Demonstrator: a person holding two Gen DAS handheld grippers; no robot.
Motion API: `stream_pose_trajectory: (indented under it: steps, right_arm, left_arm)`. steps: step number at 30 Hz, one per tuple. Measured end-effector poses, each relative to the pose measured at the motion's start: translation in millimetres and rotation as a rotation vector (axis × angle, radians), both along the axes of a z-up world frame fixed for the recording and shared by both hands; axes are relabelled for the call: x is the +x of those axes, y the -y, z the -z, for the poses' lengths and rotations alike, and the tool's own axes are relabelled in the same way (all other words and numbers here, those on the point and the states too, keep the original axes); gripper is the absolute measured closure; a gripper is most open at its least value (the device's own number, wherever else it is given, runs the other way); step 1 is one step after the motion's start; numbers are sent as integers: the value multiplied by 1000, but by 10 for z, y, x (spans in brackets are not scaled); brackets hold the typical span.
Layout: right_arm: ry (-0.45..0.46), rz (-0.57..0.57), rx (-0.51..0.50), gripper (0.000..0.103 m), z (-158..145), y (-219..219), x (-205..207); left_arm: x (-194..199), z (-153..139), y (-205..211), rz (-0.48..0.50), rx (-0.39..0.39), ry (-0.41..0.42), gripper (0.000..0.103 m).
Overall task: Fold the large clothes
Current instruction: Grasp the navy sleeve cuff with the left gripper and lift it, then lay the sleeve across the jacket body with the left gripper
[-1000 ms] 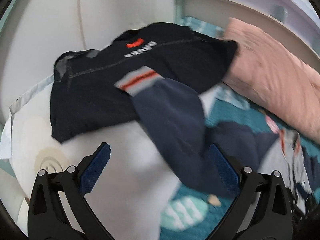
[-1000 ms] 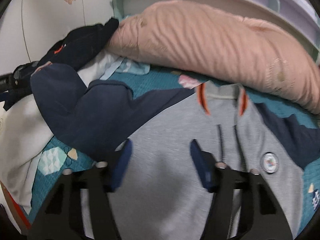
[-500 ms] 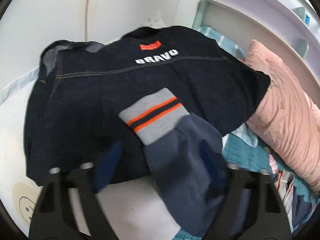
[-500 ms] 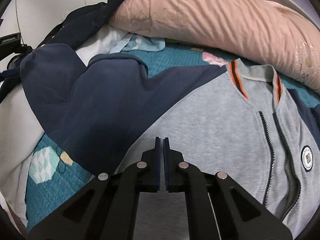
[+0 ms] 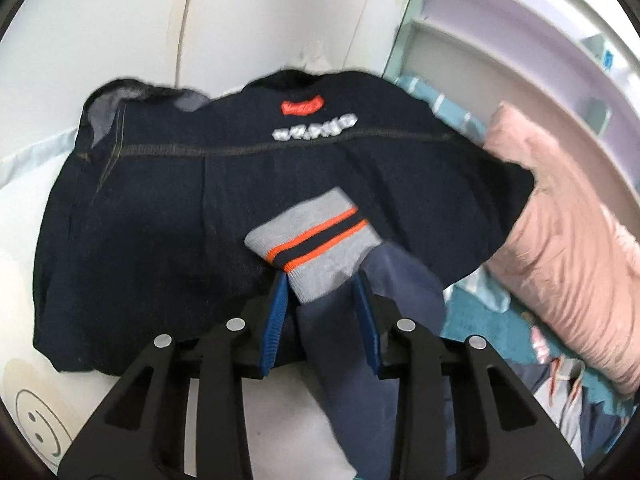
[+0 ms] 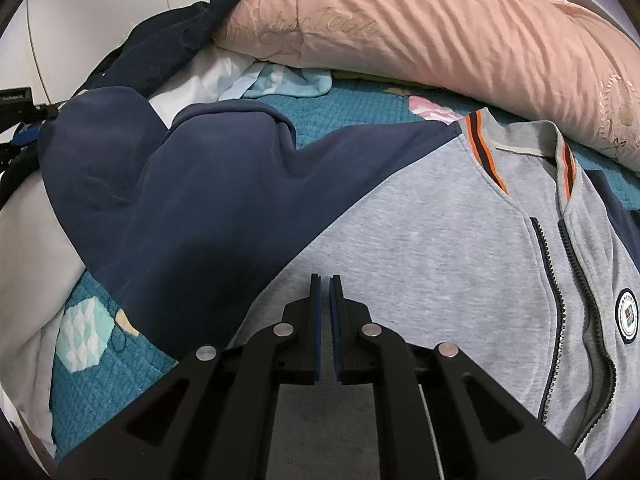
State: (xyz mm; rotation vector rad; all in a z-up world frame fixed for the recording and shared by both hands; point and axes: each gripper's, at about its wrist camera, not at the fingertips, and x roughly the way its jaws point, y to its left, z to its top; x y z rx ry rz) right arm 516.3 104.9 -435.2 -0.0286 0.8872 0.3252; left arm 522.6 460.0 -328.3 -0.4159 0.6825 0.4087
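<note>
Your left gripper point(image 5: 320, 280) is straddling the navy sleeve point(image 5: 360, 344) of the grey zip jacket point(image 6: 420, 248), right at its grey cuff point(image 5: 316, 240) with the orange and dark stripes. Its jaws have just been closing; the cuff is sitting between the blue pads point(image 5: 274, 320), which look to be meeting its two edges, though you cannot tell for sure how firmly they are pinching it. The cuff is lying on top of a dark denim garment point(image 5: 160, 216) that bears a red patch and blurred white lettering, spread over white bedding point(image 5: 280, 420) by the wall. Your right gripper point(image 6: 325, 280) is pointing down at the jacket's grey front, near the diagonal seam where the navy sleeve joins it, with its jaws drawn nearly together and only a thin slit showing between them; whether any fabric is caught in that slit is hidden. The jacket is lying flat, front up, on the teal quilt point(image 6: 112, 372), zip partly open, a round badge point(image 6: 626, 316) on its chest, and its collar is reaching toward the long pink pillow point(image 6: 420, 28) lying behind it.
</note>
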Motion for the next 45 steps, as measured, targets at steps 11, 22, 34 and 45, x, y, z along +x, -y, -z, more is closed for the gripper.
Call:
stream_pose_trajectory:
  steps: [11, 22, 34, 45]
  right_arm:
    - [-24, -18, -7, 97, 61, -13, 37]
    - [-47, -13, 48, 100, 38, 54, 83]
    - [-4, 174, 231, 100, -337, 1018, -159]
    - [12, 412, -23, 100, -281, 2705, -451]
  left_arm:
    - [-113, -136, 135, 81, -46, 92, 88]
    - [-302, -817, 1280, 349, -117, 234, 91]
    - [-205, -1306, 3041, 631, -203, 284, 91]
    - [243, -457, 4447, 770, -303, 99, 91]
